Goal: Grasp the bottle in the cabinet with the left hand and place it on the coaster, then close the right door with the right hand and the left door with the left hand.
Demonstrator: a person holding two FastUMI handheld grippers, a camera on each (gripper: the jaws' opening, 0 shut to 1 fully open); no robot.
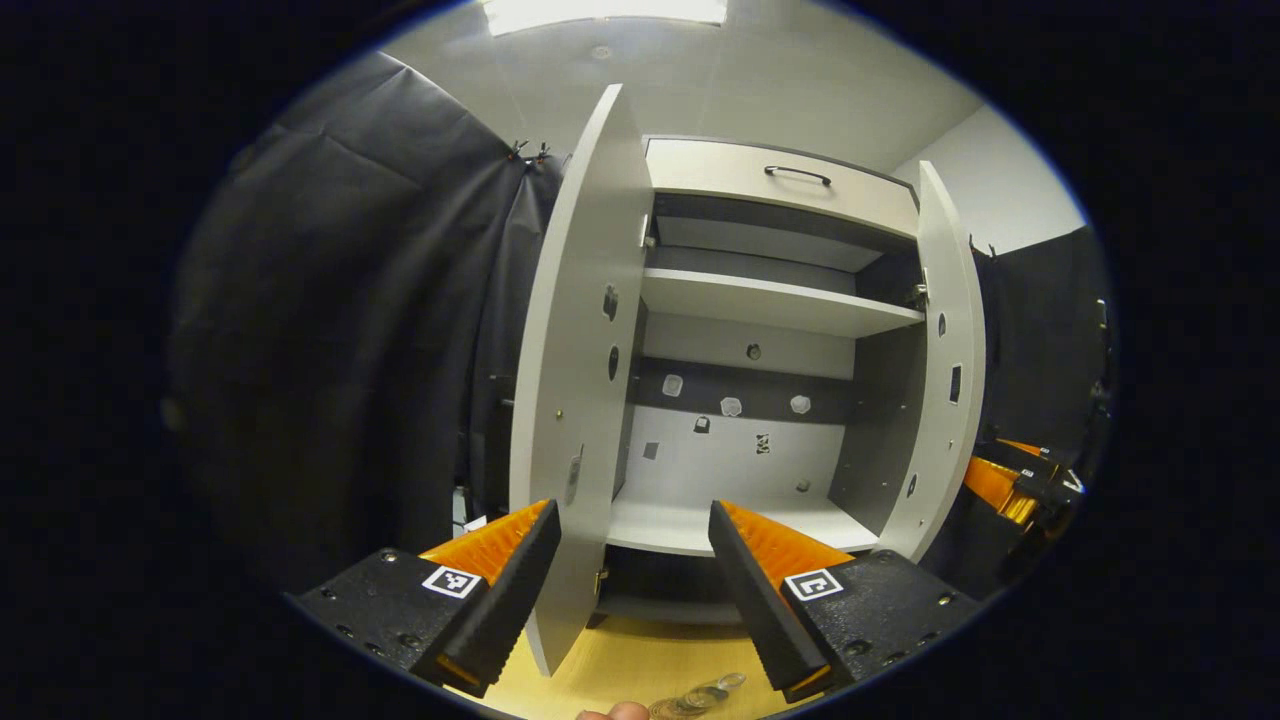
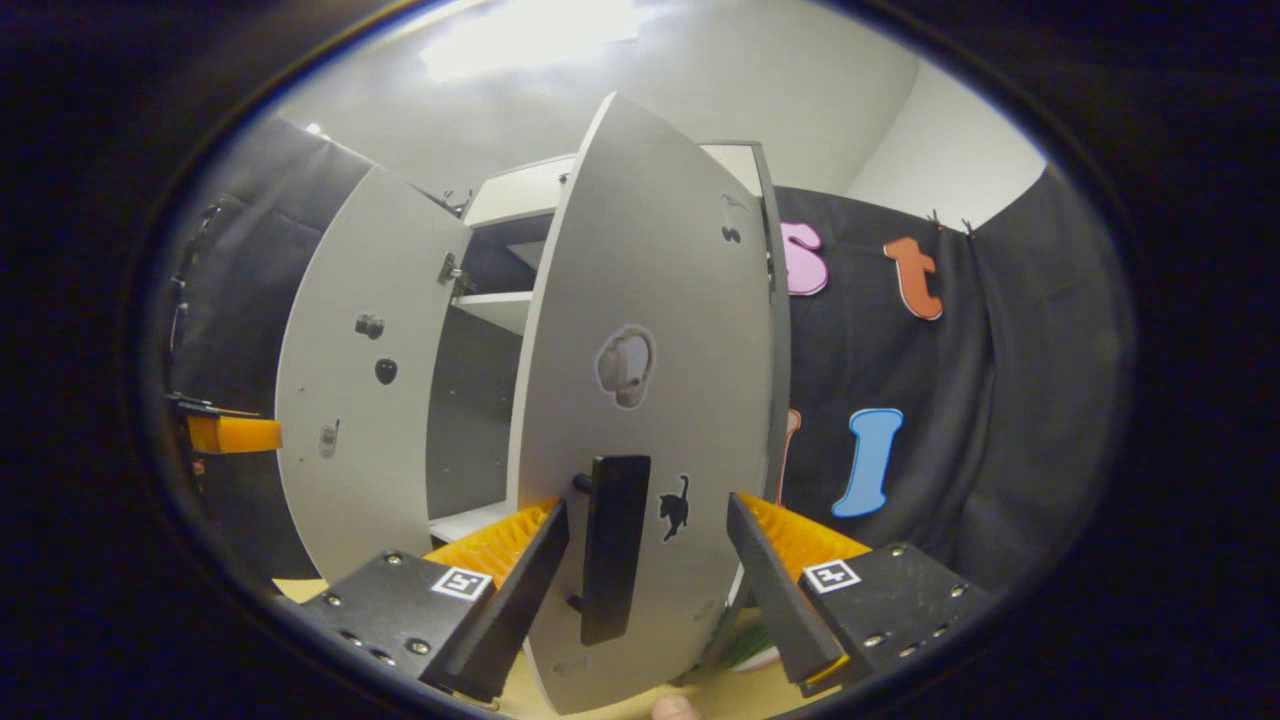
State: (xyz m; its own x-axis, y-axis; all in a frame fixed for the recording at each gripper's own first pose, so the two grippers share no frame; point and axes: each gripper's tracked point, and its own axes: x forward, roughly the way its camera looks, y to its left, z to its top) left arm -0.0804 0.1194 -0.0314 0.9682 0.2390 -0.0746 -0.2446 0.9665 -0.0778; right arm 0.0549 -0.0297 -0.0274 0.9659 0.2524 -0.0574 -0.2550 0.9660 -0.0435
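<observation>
A recording booth — black cloth walls (image 1: pixel 350 330) around a lone pale cabinet (image 1: pixel 760 300).

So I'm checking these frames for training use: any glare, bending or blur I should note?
Left gripper view: the ceiling light blows out white, the left door bows from the fisheye, and the cabinet interior stays sharp. Right gripper view: ceiling glare is hazy, the right door curves strongly, and its handle between the right tongs is sharp.
</observation>
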